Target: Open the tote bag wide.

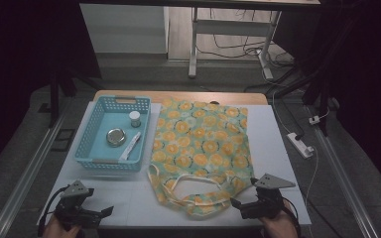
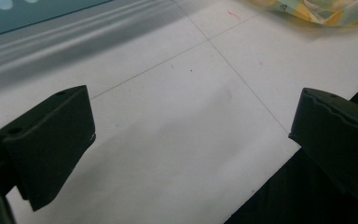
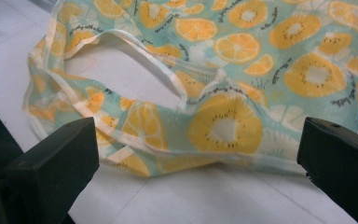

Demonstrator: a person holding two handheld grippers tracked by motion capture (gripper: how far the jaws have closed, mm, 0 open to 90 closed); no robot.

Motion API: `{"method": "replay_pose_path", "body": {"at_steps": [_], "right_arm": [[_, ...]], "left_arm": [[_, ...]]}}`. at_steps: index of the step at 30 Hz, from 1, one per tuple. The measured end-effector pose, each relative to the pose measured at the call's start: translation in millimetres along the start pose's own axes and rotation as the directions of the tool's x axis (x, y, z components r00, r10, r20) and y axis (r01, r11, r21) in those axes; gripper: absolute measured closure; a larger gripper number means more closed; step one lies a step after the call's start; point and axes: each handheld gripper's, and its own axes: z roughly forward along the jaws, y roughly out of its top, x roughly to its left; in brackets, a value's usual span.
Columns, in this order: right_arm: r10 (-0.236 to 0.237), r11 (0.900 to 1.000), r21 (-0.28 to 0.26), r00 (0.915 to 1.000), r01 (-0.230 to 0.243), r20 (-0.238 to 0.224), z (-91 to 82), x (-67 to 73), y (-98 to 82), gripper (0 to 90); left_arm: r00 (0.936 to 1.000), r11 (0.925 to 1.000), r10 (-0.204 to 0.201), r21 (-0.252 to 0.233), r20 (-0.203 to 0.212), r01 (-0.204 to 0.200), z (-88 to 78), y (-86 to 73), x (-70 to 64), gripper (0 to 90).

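While both grippers sit at the table's near edge, the high view puts the right gripper [image 1: 239,203] just beside the tote bag [image 1: 201,144] handles, the left gripper [image 1: 106,211] well apart, nearer the blue basket [image 1: 93,148]. Bag's long axis runs away from the person. Left gripper view: jaws spread over bare table [image 2: 177,140]. Right gripper view: jaws spread, handle loops [image 3: 135,116] straight ahead. Right looks the nearer one for the grab.

Black left gripper [image 1: 107,211] and right gripper [image 1: 234,203]; grey three-cornered top plates; trailing black cables
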Motion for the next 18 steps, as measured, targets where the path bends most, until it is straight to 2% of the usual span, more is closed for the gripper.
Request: {"method": "replay_pose_path", "body": {"at_steps": [5,18], "right_arm": [[-0.031,0.999,0.011,0.9995,0.031,0.007,4.1,2.5,6.4,0.0],[-0.069,0.997,0.031,0.9970,0.070,-0.034,21.2,13.1,26.6,0.0]], "left_arm": [[1.0000,1.0000,-0.001,-0.001,0.000,0.001,0.0,0.1,0.0,0.0],[1.0000,1.0000,-0.001,-0.002,0.001,0.001,0.1,0.2,0.1,0.0]]}}
